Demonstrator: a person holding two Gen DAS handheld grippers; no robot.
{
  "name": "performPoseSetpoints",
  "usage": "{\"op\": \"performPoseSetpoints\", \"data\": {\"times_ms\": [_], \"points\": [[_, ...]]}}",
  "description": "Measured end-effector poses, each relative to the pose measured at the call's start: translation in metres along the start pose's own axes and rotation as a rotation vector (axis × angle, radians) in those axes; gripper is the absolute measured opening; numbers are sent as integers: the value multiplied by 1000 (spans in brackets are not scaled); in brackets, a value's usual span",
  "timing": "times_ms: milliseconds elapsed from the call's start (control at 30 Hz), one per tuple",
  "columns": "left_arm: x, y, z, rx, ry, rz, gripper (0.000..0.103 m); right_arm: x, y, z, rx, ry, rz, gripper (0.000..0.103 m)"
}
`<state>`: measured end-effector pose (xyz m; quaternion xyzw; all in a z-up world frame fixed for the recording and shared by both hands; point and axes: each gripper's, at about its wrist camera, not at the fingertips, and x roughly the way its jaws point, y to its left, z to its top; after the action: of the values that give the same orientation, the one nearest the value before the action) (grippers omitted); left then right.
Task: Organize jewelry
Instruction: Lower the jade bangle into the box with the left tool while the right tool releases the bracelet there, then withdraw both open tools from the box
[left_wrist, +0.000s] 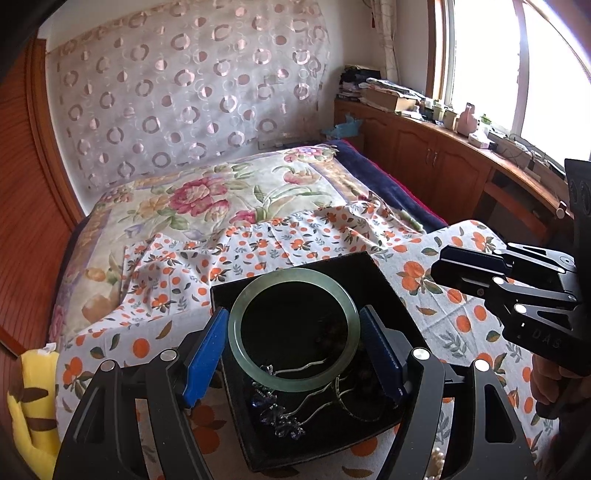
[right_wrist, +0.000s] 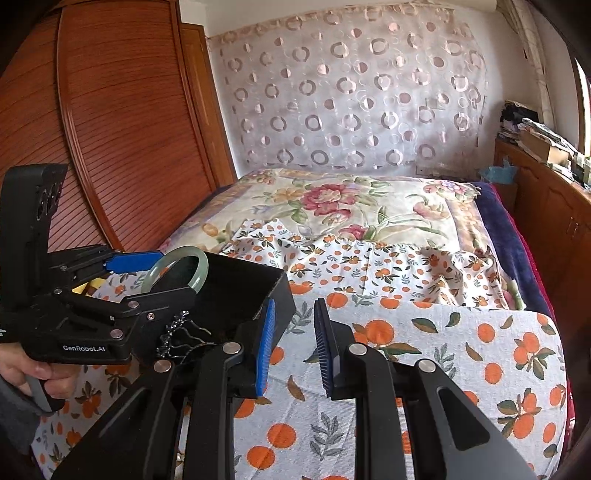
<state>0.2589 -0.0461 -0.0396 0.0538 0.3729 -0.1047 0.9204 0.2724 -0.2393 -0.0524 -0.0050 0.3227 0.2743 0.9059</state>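
pinching a jade bangle (left_wrist: 293, 328), left hand-held gripper (left_wrist: 295, 354) over black tray (left_wrist: 391, 280); right hand-held gripper (right_wrist: 293, 349) spread above orange-print cloth (right_wrist: 461, 354), bed (right_wrist: 369, 199) beyond.

1 jade bangle (left_wrist: 293, 328), 1 black tray (left_wrist: 388, 280), 2 tools.

The black tray (left_wrist: 384, 269) is the landmark. Inside it, dark beads (left_wrist: 334, 334) melt into the black lining, so their count is unclear. The thin silver chains (left_wrist: 314, 402) tangle together; separate pieces cannot be told apart. Below the tray's right corner, pearls (left_wrist: 437, 463) are cut off by the frame's edge. In the right wrist view the left gripper (right_wrist: 155, 273) hides most of the tray's inside.
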Motion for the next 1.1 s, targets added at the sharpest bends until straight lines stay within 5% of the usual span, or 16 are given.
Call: {"op": "performPoseSetpoints", "data": {"times_ms": [367, 767, 867, 1100], "points": [[-10, 0, -6, 2, -15, 13, 77, -2, -2, 1, -3, -8, -10, 24], [-68, 3, -64, -40, -24, 28, 81, -37, 8, 13, -62, -68, -43, 24], [-77, -1, -78, -46, -15, 18, 81, -56, 10, 4, -72, -67, -49, 33], [-85, -23, -102, -35, 8, -8, 81, -79, 11, -42, -55, -12, -52, 34]]}}
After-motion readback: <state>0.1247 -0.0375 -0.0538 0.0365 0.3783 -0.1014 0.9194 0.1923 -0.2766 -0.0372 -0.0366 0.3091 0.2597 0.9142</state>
